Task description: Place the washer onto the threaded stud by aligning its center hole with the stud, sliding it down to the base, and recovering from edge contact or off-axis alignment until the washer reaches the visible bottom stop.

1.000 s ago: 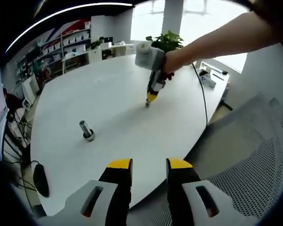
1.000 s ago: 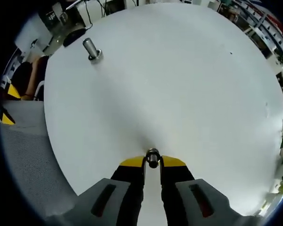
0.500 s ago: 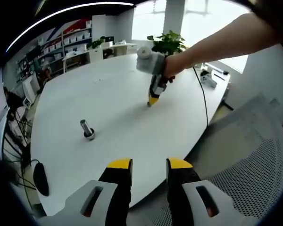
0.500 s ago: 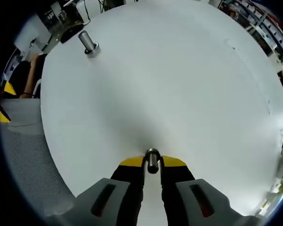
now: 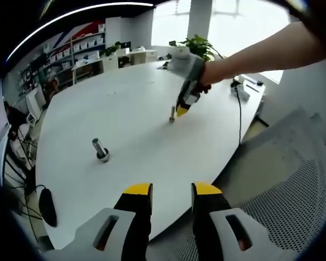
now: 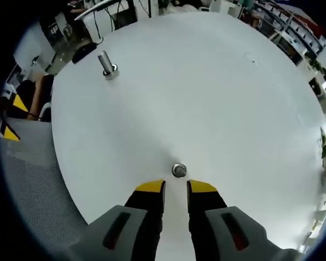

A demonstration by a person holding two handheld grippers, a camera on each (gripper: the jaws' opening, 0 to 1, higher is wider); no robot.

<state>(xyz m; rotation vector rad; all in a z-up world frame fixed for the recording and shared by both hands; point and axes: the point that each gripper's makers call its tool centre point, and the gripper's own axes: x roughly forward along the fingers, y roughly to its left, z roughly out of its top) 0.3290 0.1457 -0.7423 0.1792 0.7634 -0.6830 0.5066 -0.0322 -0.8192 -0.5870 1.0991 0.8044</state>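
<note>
The round white bench (image 6: 217,87) is carrying 2 small metal things. A short grey metal threaded stud (image 6: 106,64) is standing upright on its wider base at the far left of the right gripper view; in the left gripper view the same stud (image 5: 100,149) is standing in the middle left part of the bench. The small round silver metal washer (image 6: 179,170) is lying on the bench just in front of the yellow tips of the right tongs (image 6: 175,186), and it is well apart from the stud.

The right tongs are standing slightly apart and are gripping nothing; the washer is lying beyond the tips, not between them. In the left gripper view a person's hand is holding the right tongs (image 5: 180,110) above the bench, tips pointing down, next to a small metal piece that is probably the washer, but it is too small to tell. The left tongs (image 5: 171,190) are also standing apart with nothing between them, near the close edge of the bench.

I judge that the pick-up step is in hand and the placing is not yet begun. The next move calls for lowering the right tongs around the washer, closing on its edge, then carrying it to the stud and centring its hole over the top.
</note>
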